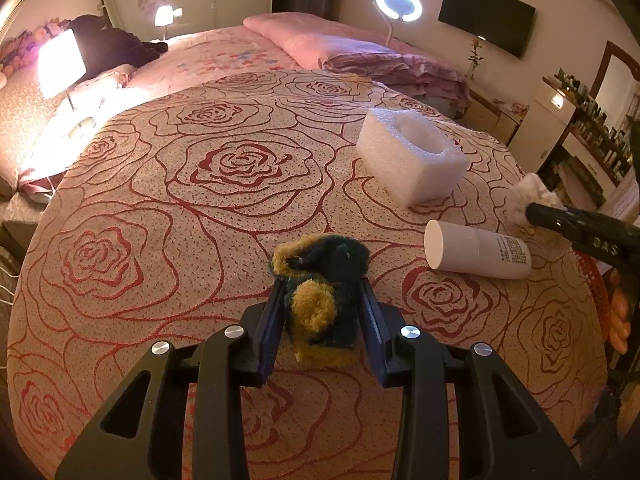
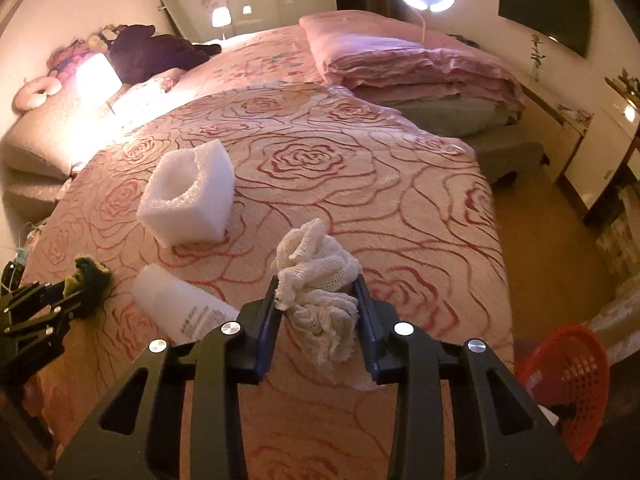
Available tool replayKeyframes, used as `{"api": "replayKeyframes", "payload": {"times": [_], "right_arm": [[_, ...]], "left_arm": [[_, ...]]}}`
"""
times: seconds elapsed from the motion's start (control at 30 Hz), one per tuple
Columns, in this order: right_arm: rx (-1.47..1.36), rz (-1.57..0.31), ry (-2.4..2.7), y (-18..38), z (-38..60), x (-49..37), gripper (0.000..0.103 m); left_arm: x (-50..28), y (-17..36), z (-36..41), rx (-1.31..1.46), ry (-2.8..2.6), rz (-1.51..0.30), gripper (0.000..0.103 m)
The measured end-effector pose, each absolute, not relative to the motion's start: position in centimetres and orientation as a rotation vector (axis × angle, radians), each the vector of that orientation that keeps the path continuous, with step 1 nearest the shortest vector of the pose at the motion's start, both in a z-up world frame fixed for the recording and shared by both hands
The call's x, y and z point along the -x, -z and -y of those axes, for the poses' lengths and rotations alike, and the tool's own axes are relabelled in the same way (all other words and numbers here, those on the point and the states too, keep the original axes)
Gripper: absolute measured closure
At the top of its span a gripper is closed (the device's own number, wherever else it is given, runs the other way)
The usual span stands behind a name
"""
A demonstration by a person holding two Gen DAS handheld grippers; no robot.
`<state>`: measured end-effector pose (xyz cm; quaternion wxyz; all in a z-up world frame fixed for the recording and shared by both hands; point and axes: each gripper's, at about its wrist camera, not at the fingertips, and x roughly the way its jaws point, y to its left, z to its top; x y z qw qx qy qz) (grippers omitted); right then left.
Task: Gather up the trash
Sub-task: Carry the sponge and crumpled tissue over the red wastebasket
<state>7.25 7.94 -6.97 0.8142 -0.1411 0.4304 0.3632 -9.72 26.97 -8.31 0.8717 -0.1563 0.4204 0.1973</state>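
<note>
My left gripper (image 1: 322,284) is shut on a crumpled green and yellow sponge cloth (image 1: 320,300), held just above the rose-patterned bedspread (image 1: 180,240). My right gripper (image 2: 318,284) is shut on a wad of white mesh netting (image 2: 320,280), whose loose end hangs down between the fingers. In the left wrist view the netting (image 1: 528,194) and the right gripper's dark finger (image 1: 580,228) show at the right edge. A white bottle (image 1: 476,254) lies on its side between the two grippers. A white foam block (image 1: 412,156) with a round hollow sits farther back.
A red plastic mesh basket (image 2: 564,384) stands on the floor off the bed's right edge. Folded pink bedding (image 2: 400,64) lies at the far end. A bright lamp (image 1: 60,64) and a ring light (image 1: 398,4) glare at the back. Shelves with bottles (image 1: 592,128) line the right wall.
</note>
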Motion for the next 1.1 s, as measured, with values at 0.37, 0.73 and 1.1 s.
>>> {"api": "replayKeyframes", "payload": {"times": [0.37,0.73,1.1], "right_arm": [[0.256,-0.958,-0.742,7.4,-3.4,-5.1,0.069],[0.216,-0.982,-0.722,8.0,-1.3,-4.2,0.069],[0.173,-0.935,-0.691,6.3,1.1,-4.8,0.069]], "left_arm": [[9.7,7.9,-25.9,0.312,-0.398,-0.885,0.069],[9.1,6.8,-24.1,0.272,-0.377,-0.883,0.069],[8.2,4.7,-22.0,0.227,-0.335,-0.849,0.069]]}}
